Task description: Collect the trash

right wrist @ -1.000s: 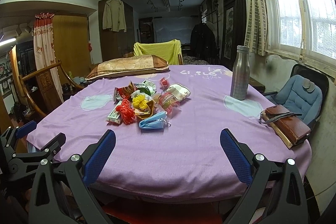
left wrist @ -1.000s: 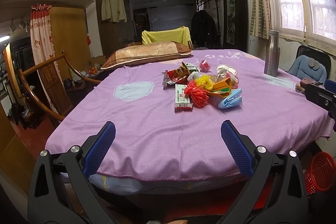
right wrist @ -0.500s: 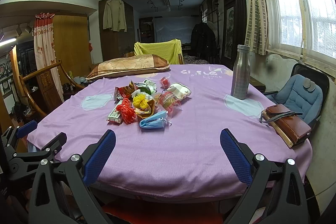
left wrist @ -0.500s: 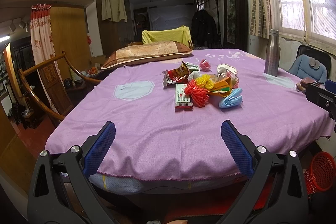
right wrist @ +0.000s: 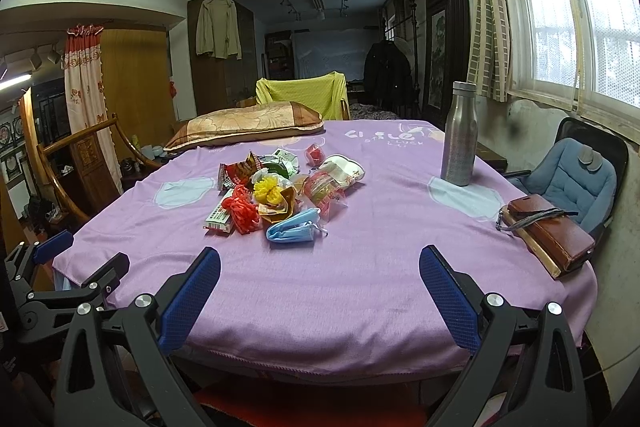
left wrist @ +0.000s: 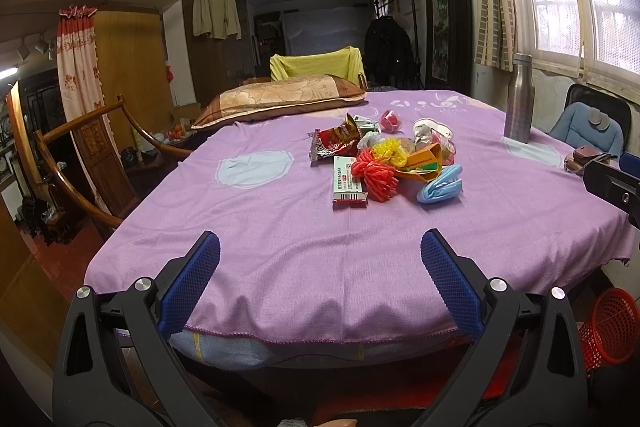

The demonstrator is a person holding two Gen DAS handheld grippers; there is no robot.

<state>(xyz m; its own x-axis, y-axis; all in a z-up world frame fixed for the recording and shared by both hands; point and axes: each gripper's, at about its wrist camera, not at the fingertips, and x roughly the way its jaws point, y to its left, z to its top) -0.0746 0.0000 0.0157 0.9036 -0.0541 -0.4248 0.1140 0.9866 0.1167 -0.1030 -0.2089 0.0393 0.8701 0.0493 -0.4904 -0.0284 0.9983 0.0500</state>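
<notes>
Purple cloth (left wrist: 280,227) covers the bench, and the trash pile (left wrist: 384,159) lies on it near the middle. In the pile, a red mesh tuft (left wrist: 376,177) sits at the centre, touching a white carton with a barcode (left wrist: 347,183) on its left side. A yellow tuft (left wrist: 388,151) lies just behind the red mesh tuft, a red snack wrapper (left wrist: 334,143) behind and to the left, and a blue face mask (left wrist: 440,187) to the right. A small red item (left wrist: 390,120) lies apart, behind the pile.

Well to the right of the red mesh tuft stands a steel bottle (right wrist: 460,135), upright; a brown wallet (right wrist: 548,231) lies near the bench edge in front of the bottle. A pillow (left wrist: 280,99) lies far behind the pile. A red basket (left wrist: 612,327) sits below the bench on the right.

The left gripper (left wrist: 320,255) and right gripper (right wrist: 320,267) hover at the near bench edge, jaws spread wide and holding nothing.
</notes>
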